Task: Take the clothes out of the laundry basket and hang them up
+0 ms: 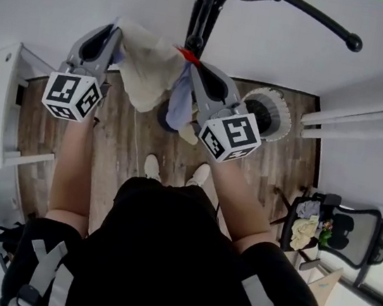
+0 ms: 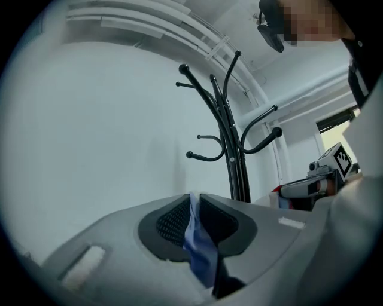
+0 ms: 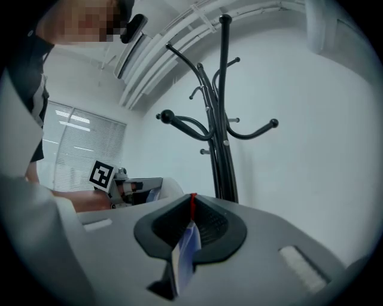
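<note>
Beige garment (image 1: 144, 63) edge gripped: left gripper (image 1: 117, 32), right gripper (image 1: 193, 65); coat rack (image 1: 206, 8) ahead.

Both forearms bare and stretched forward, roughly parallel. Left gripper (image 1: 117, 33) points level, jaws pinched on a fold of the garment (image 1: 147, 71). Right gripper (image 1: 192, 67) is also level and angled slightly inward, jaws almost together and clamped on the same garment's edge.

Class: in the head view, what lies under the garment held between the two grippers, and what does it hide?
Below the garment are the wooden floor and a dark sliver, seemingly the base of the coat rack. The cloth covers the rest of it.
</note>
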The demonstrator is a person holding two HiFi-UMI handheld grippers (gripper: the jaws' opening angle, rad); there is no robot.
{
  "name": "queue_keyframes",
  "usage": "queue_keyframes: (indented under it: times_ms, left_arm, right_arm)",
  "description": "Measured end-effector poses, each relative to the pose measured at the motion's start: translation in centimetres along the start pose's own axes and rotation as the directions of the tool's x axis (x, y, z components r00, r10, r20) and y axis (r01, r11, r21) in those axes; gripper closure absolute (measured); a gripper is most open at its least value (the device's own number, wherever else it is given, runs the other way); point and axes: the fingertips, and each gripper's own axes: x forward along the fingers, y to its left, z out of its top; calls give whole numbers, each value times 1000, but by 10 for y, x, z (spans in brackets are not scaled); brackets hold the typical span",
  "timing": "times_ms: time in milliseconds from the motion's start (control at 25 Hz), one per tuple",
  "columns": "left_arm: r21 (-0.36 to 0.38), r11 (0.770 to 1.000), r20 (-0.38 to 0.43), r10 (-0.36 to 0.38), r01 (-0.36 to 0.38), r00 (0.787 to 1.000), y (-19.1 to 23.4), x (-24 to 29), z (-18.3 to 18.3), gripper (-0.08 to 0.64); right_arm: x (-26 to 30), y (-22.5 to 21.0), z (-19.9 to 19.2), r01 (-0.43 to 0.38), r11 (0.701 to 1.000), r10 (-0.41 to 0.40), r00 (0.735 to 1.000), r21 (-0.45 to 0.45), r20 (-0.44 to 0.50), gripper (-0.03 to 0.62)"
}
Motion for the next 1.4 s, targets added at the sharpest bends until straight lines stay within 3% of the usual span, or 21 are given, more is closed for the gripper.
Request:
queue_keyframes:
  times_ms: [160, 400, 800, 1280, 1400]
  left_arm:
    - [-13, 997, -44, -77, 76, 996, 4, 33, -28, 505]
    - [-28, 990, -137, -142, 140, 980, -9, 69, -80, 503]
    - [-87, 981, -237, -191, 175, 953, -21, 83, -147, 500]
    - [-120, 968, -307, -247, 220, 919, -29, 106, -191, 499]
    - [-134, 966, -327, -253, 220, 910, -30, 106, -204, 497]
  right_arm:
    - [1, -15, -22, 110, 994, -109, 993, 25, -34, 578]
    - [5, -32, -59, 202, 979, -198, 975, 23, -104, 578]
    - [18, -36, -104, 237, 971, -226, 955, 36, -190, 577]
    - [27, -60, -130, 321, 947, -305, 918, 22, -253, 573]
    - [31, -58, -137, 332, 943, -319, 911, 8, -261, 545]
